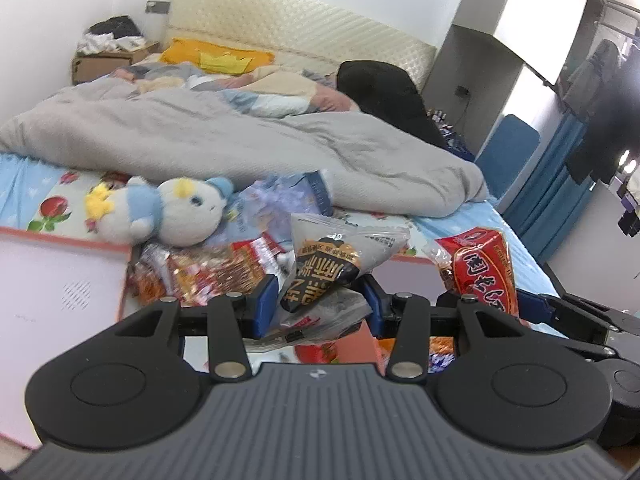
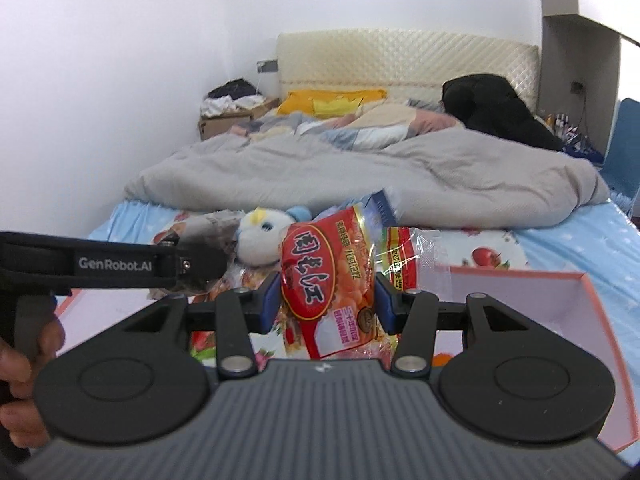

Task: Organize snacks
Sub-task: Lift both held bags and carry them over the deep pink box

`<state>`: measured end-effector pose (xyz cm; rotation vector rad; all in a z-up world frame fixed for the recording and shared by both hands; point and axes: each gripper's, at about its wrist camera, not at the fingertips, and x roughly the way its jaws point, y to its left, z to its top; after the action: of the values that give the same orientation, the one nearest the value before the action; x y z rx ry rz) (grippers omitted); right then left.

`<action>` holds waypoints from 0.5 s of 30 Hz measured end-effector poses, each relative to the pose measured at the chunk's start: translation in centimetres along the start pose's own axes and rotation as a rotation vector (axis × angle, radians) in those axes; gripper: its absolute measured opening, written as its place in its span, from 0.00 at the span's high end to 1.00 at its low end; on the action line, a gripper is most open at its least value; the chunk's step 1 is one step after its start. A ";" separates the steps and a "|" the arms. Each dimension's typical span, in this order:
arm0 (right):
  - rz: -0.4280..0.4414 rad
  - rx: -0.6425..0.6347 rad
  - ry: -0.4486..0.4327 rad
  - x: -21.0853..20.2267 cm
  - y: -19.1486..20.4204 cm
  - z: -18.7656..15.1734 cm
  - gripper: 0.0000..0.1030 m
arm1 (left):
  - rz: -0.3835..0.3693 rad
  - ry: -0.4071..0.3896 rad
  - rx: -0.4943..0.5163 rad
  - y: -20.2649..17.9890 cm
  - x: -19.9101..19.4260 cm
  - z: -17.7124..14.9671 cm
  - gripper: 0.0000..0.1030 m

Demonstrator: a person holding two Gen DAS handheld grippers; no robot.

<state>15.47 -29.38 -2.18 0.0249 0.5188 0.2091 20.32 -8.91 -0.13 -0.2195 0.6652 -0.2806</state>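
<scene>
You are working over a bed (image 1: 48, 192) with a blue printed sheet, a grey duvet (image 1: 240, 144) heaped beyond both grippers and a plush toy (image 1: 168, 212) lying just ahead of the snack pile. Your left gripper (image 1: 320, 300) is clamped on a grey snack packet with black lettering (image 1: 324, 276), lifted above the loose red-and-orange packets (image 1: 200, 276). Your right gripper (image 2: 326, 300) pinches a red snack bag (image 2: 324, 280), held upright between its blue pads (image 2: 270, 300).

By the look of it, you are mid-carry: both packets are picked and neither is placed. The next move calls for bringing each one over a pink-rimmed box and letting go low, so the crinkly bags do not slide out.

The left view shows a box (image 1: 124, 272) to the left of its gripper, and the red bag off to its right. The right view shows another pink-rimmed box (image 2: 588, 292) to the right of its gripper, plus your hand (image 2: 24, 360) on the left handle.
</scene>
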 end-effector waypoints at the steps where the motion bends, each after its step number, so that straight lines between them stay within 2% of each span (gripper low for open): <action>1: -0.006 0.005 -0.008 -0.2 -0.5 0.3 0.51 | -0.004 -0.002 0.005 -0.5 0.2 0.4 0.51; 9: -0.079 0.058 -0.032 -0.8 -5.6 0.9 0.51 | -0.056 0.015 0.068 -6.0 3.3 2.1 0.51; 15: -0.140 0.123 0.018 0.6 -10.1 -0.9 0.51 | -0.084 0.083 0.116 -9.8 7.6 1.4 0.51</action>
<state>17.51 -39.13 -3.99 0.1060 0.5486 0.0407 25.14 -20.39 -0.61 -0.1252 0.7201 -0.4094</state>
